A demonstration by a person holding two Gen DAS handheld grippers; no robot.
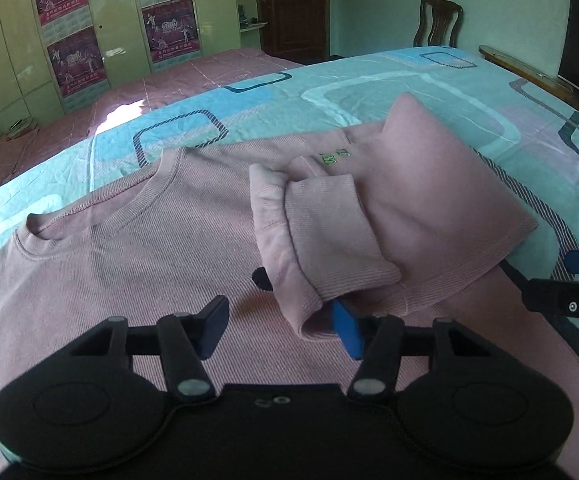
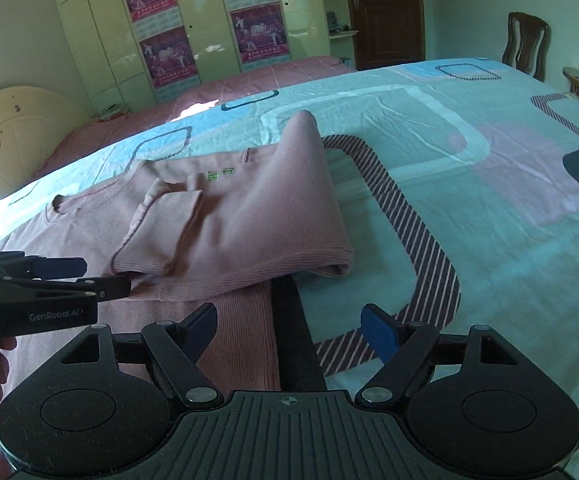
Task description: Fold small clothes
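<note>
Both grippers hung over the bed, and we took them left to right. Our left gripper [image 1: 279, 330] stood with its jaws apart above the chest of the pink sweater [image 1: 129, 248], nothing pinched; its right pad sat just beside the ribbed cuff [image 1: 329, 236] of the sleeve that lay folded across the body. Our right gripper [image 2: 289, 332] was spread wide and empty over the sweater's right edge, where the knit met the patterned bedsheet [image 2: 469, 200]. The sweater lay flat, neckline [image 1: 101, 208] towards the far side, one side already doubled inward. We judged it light, soft and limp: it would sag and drag unless lifted at two points. The ribbed cuff and hem looked the firmest places to pinch, and the thick folded layers might slip apart.
</note>
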